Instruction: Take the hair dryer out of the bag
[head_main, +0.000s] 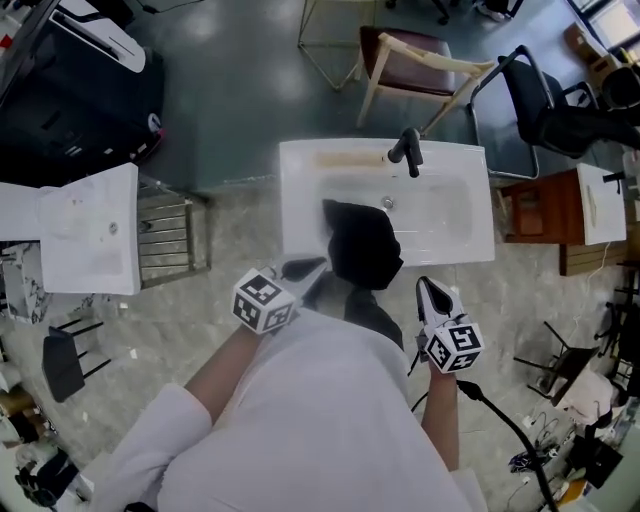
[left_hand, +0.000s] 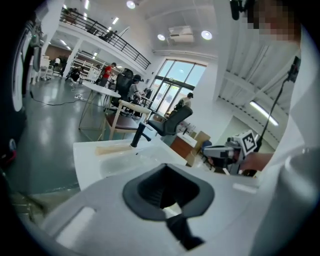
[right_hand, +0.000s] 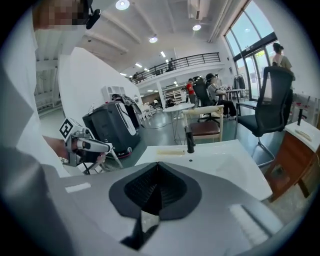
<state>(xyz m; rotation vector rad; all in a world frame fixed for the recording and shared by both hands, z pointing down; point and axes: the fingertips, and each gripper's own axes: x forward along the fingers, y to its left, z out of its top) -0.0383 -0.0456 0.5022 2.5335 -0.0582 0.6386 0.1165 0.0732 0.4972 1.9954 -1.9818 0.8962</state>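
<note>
Both claws are pressed together, nothing in them: left gripper at mid-frame, right gripper just right of it. The black bag sits in the white sink, upper centre, slumped over the front rim. Can't make out the hair dryer.

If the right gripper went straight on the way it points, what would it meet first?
Most likely the front rim of the white sink, right of the black bag; depth is unclear.
</note>
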